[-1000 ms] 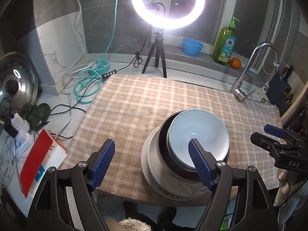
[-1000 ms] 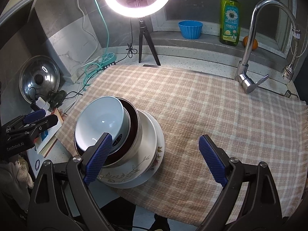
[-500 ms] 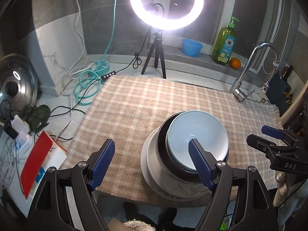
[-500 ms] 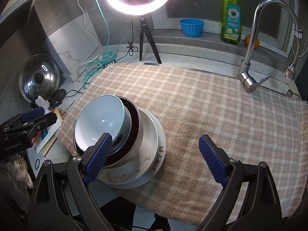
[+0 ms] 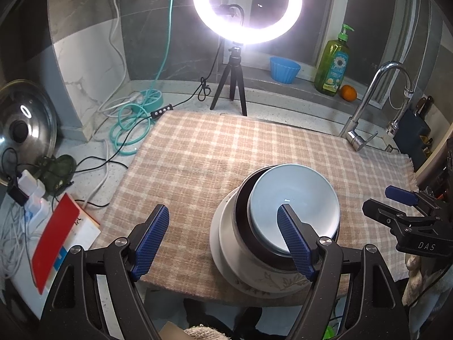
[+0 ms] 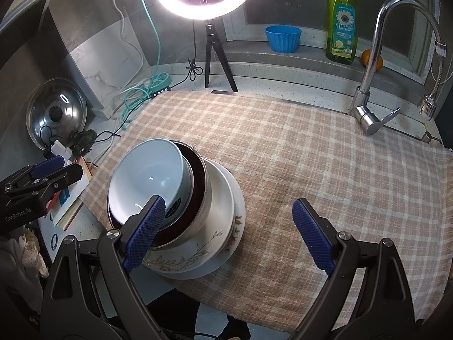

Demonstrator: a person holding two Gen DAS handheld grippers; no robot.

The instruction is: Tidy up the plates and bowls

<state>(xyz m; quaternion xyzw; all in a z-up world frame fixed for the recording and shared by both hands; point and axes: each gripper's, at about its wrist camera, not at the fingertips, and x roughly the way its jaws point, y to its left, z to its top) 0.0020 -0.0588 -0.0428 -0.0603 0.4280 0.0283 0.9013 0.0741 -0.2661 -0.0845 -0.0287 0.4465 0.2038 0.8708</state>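
Observation:
A stack of dishes stands near the front edge of the checked cloth [image 5: 215,153]. A pale blue bowl [image 5: 294,201] lies on top, tilted, inside a dark brown bowl [image 5: 243,215], in a floral white bowl [image 5: 271,277], on a white plate [image 5: 219,255]. The right wrist view shows the same blue bowl [image 6: 144,178], brown bowl [image 6: 198,178] and plate [image 6: 235,243]. My left gripper [image 5: 223,239] is open and empty, left of the stack. My right gripper [image 6: 229,233] is open and empty, right of the stack. Neither touches the dishes.
A ring light on a tripod [image 5: 232,85] stands behind the cloth. A tap [image 5: 368,104] is at the back right. A soap bottle [image 5: 334,65], blue cup [image 5: 284,69] and orange [image 5: 348,93] sit on the sill. A pot lid [image 5: 22,124], cables and a red-and-white book [image 5: 62,235] are on the left.
Both grippers have drifted slightly back from the stack and stay open. The dishes have not moved.

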